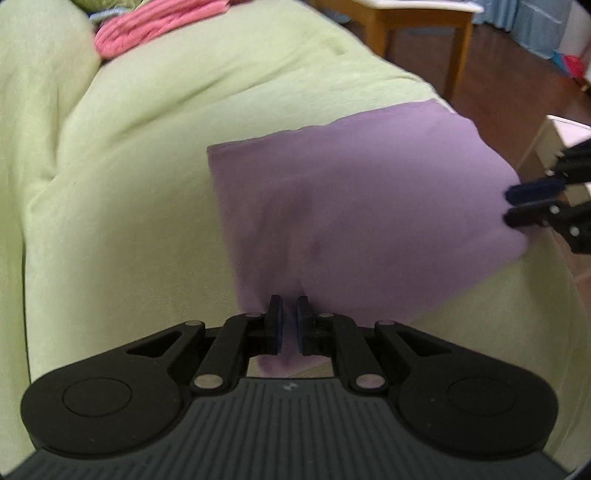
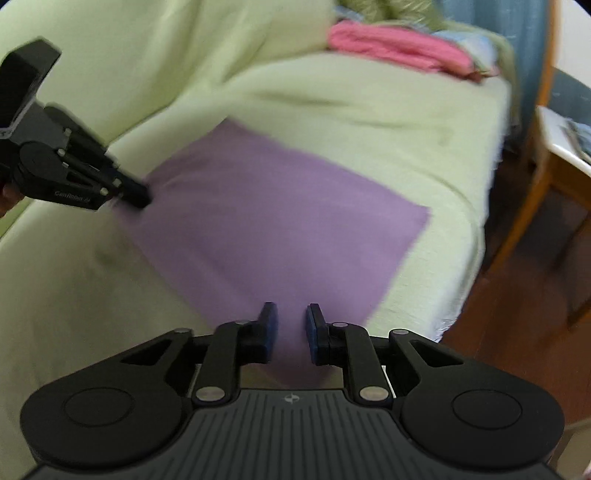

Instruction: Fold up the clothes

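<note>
A purple cloth (image 1: 362,206) lies folded into a rough square on the pale green cover (image 1: 129,184). My left gripper (image 1: 290,301) is shut on the cloth's near edge, with purple fabric pinched in the narrow gap between its pads. In the right wrist view the same cloth (image 2: 277,221) spreads ahead, and my right gripper (image 2: 291,308) is shut on a bunched corner that fills the space between its blue pads. Each gripper shows in the other's view: the right gripper (image 1: 511,206) at the cloth's right corner, the left gripper (image 2: 142,195) at its left corner.
A heap of pink clothes (image 1: 147,29) lies at the far end of the green cover (image 2: 369,122), with more green and blue garments behind it. A wooden table (image 1: 417,22) and a wooden chair (image 2: 546,192) stand on the dark wood floor (image 2: 517,314) beyond the cover's edge.
</note>
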Tool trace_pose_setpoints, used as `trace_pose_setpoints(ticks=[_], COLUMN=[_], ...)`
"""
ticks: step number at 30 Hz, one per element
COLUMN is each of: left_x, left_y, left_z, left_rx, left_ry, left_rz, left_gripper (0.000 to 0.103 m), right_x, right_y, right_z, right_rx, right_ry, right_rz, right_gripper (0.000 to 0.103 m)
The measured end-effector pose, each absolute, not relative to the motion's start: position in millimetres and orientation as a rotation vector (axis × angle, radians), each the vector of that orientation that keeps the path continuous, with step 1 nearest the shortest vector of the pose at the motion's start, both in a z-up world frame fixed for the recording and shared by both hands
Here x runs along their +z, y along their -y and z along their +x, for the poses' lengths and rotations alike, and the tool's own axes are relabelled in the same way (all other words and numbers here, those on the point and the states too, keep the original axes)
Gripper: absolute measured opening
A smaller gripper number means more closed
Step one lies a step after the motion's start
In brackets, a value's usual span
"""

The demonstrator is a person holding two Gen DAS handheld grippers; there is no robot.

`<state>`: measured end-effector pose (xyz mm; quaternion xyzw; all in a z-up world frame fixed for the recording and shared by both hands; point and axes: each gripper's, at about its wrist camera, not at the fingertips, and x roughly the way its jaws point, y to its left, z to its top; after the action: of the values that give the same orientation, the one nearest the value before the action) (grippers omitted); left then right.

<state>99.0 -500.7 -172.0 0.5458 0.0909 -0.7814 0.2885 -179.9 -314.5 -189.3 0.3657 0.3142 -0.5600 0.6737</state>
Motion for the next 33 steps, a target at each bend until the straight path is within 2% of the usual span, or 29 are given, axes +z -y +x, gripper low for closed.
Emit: trace_pose_setpoints(ticks=[6,18,22,27,33], left_x=[-171,-175,-175,-150,-127], left_y=[505,502,499,510,555], left_z=[89,87,91,104,78], left_rx=[-2.028,-2.003,-2.027,-2.070,-2.127], left_ry=[-0.231,-0.241,-0.211,-0.250,-0.301], left_rz=[1.526,1.506,1.494,1.440,1.295], left_gripper=[0.006,0.005,0.005,0.007,0.007], right_x=[-185,-175,-187,-177,-163], right_y=[324,325,317,319,370], right_z=[-193,-180,-173,-202,-227], right_rx=[-1.297,-1.309,-1.289,-1.373,-1.394], right_ry=[-0.727,-0.681,-0.751,-0.782,-0.667], right_rz=[0.945,0.914,0.894,0.992,0.916], right_gripper=[0.018,0.018,0.018,0.018,0.018])
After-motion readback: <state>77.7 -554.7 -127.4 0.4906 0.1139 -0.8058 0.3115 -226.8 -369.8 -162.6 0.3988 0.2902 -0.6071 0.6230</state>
